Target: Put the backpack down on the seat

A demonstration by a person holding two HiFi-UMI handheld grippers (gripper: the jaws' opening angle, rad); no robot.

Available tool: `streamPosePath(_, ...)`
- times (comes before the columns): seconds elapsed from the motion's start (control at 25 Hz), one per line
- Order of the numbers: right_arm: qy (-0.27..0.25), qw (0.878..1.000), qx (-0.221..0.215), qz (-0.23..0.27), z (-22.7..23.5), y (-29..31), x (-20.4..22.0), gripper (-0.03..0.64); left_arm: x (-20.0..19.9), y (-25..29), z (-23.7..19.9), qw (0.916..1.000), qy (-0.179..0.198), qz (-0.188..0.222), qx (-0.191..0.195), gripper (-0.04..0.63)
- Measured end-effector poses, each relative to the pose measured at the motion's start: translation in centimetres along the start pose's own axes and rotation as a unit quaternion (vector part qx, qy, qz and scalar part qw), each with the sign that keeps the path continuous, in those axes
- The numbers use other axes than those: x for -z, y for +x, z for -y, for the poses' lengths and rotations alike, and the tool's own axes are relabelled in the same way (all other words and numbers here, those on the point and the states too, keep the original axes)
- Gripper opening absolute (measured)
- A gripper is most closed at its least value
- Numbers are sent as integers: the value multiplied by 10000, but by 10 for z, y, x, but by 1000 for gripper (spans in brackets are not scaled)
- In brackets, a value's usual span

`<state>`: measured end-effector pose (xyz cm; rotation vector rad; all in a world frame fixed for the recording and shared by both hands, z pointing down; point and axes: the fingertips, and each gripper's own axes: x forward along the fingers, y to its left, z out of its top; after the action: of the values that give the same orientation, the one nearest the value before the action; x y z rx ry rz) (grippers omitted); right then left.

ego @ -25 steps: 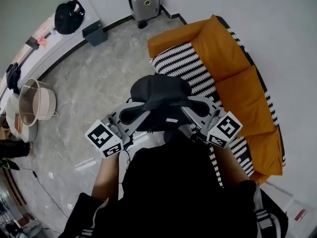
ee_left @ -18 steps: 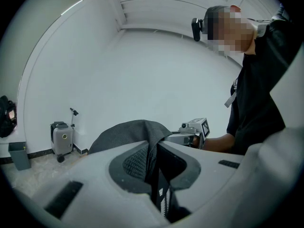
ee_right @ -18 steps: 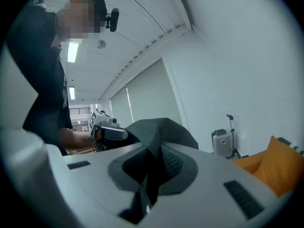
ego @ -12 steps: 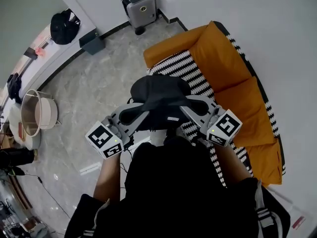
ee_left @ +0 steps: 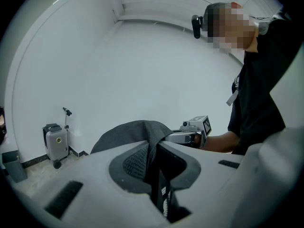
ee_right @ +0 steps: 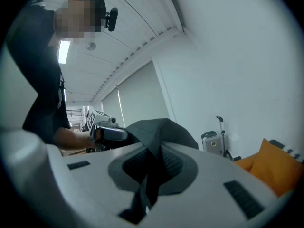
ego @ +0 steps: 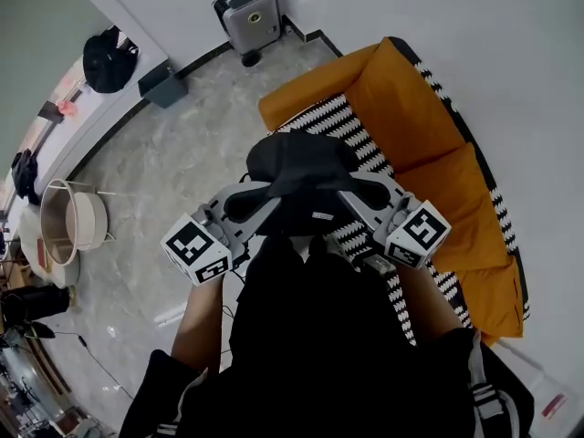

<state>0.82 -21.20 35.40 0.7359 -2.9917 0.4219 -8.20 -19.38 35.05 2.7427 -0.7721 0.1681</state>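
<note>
Both my left gripper (ego: 262, 206) and right gripper (ego: 352, 196) clamped the backpack (ego: 301, 164); lowering it level onto the seat (ego: 330, 119) just beyond seemed wisest.

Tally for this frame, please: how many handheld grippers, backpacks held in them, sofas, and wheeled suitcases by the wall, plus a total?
backpack: 1
grippers: 2, the left gripper and the right gripper, both shut on the backpack
sofa: 1
suitcase: 1
Total: 5
</note>
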Motion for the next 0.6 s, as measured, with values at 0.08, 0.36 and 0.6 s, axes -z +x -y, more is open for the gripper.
streamPosePath(0.08,54,9999,153,-60,9,4,3,34,-1,6,-10,9999,-7,-52,115,44)
streamPosePath(0.36,307,9973,643,-202,41,31,8,34,0,24,-61,9977,-159,-187,624,44)
streamPosePath(0.6,375,9925,1107,-344,67,57,4,34,-2,38,-105,9936,-335,-191,1062,44)
